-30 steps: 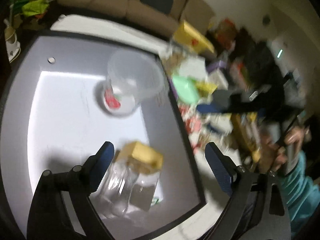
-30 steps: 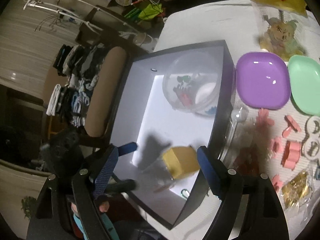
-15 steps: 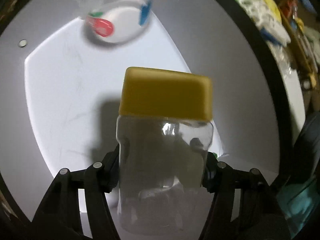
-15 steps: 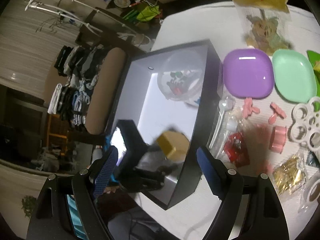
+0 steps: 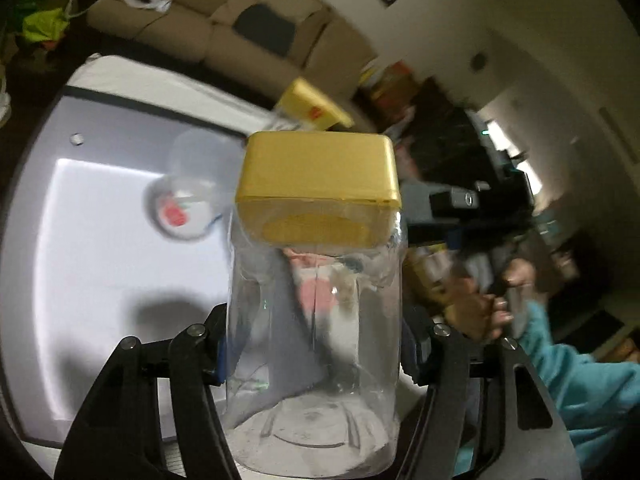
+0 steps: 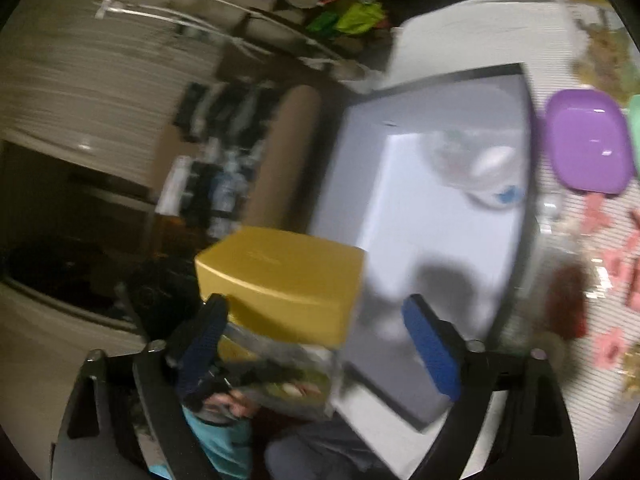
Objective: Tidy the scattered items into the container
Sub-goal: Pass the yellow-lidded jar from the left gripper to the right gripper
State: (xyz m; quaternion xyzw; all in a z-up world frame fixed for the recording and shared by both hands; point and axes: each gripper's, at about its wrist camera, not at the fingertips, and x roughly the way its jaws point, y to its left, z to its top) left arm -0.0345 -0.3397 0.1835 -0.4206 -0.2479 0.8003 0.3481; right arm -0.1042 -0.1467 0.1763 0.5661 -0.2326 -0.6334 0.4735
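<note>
My left gripper (image 5: 314,344) is shut on a clear plastic jar (image 5: 314,320) with a yellow square lid (image 5: 318,172), held upright above the container. The container (image 5: 44,240) is a dark-rimmed box with a white floor; a clear plastic cup (image 5: 186,200) lies inside it. In the right wrist view the jar's lid (image 6: 280,280) sits between my right gripper's (image 6: 316,344) open fingers, left of the container (image 6: 420,240). The cup (image 6: 476,168) lies at the container's far end.
A purple plate (image 6: 586,140) and pink pieces (image 6: 612,260) lie on the white table right of the container. A yellow packet (image 5: 314,106) lies beyond it. A sofa (image 5: 224,40) stands behind the table. The person's hand (image 5: 480,304) is at right.
My left gripper closed on the jar inside the container and lifted it up and out. The jar now sits between the right gripper's open fingers.
</note>
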